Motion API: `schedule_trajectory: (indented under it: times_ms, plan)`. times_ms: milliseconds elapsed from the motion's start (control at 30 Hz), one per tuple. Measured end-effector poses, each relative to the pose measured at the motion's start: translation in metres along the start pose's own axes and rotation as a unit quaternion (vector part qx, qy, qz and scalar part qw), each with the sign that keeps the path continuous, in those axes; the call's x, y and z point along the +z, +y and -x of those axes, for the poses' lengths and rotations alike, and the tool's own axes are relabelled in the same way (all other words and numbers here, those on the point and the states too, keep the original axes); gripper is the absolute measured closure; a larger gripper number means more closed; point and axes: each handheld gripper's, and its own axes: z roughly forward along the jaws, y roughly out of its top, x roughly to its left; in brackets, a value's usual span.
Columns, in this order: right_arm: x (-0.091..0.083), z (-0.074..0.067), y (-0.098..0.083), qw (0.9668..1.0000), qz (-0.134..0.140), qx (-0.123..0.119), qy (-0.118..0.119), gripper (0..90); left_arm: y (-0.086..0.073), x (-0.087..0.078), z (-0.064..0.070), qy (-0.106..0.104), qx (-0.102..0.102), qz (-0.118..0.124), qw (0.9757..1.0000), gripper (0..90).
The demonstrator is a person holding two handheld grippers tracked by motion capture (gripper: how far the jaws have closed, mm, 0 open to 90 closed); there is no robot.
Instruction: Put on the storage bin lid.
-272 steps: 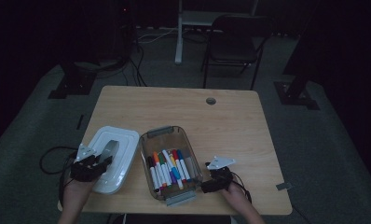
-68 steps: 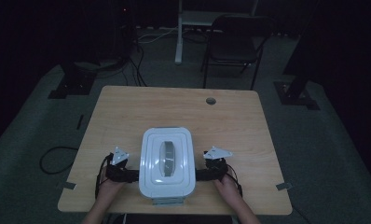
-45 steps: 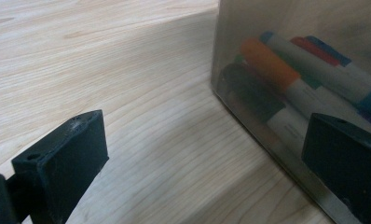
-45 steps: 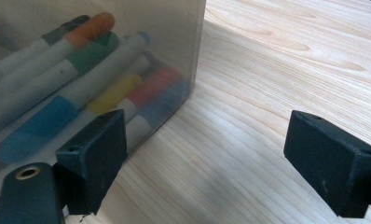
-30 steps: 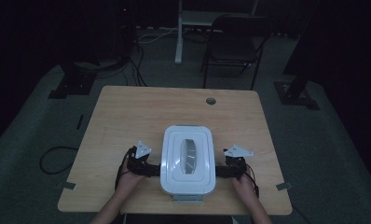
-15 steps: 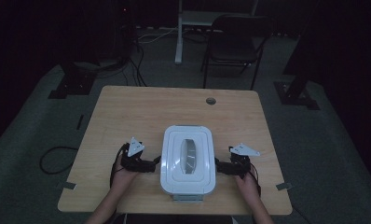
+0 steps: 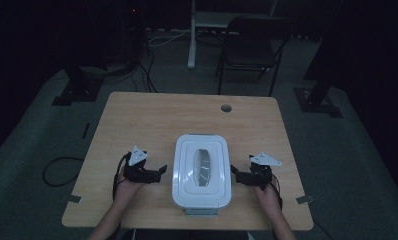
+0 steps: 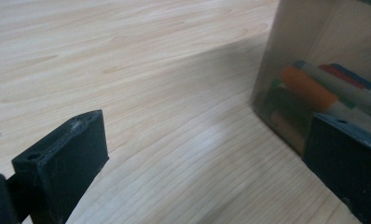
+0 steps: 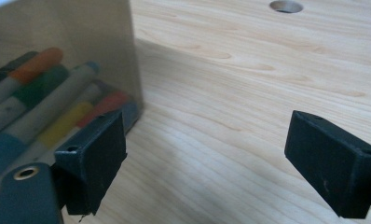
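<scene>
- My left gripper [image 7: 159, 171] sits just left of the lidded marker box [image 7: 202, 170], jaws spread wide, holding nothing.
- My right gripper [image 7: 234, 173] flanks its right side, jaws wide too.
- The box rests mid-table [image 7: 152, 115], near the front edge.

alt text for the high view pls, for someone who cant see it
A white-lidded box sits closed on a wooden table, flanked by a person's two hand-held grippers: the left gripper and right gripper, both open, near its sides. Dark room behind, with a chair.
</scene>
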Motion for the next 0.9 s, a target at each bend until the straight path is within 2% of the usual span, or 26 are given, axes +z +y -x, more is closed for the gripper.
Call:
schedule_trajectory:
  times_ms: [133, 333, 500, 900]
  plan:
    - [-0.004, 0.005, 0.0, 0.9999, 0.005, 0.009, -0.008, 12.5, -0.005, -0.004, -0.01, 0.002, -0.012, -0.01, 0.9999, 0.9]
    - [-0.01, 0.016, -0.001, 0.9994, 0.006, 0.02, -0.026, 12.5, -0.013, -0.015, -0.027, 0.025, -0.025, -0.012, 0.9993, 1.0]
    - [-0.014, 0.024, -0.005, 0.9988, 0.0, 0.018, -0.045, 12.5, -0.019, -0.024, -0.039, 0.042, -0.037, -0.008, 0.9984, 0.9]
    - [-0.026, 0.045, -0.016, 0.9959, -0.014, 0.033, -0.083, 12.6, -0.028, -0.045, -0.056, 0.073, -0.062, -0.007, 0.9954, 0.9]
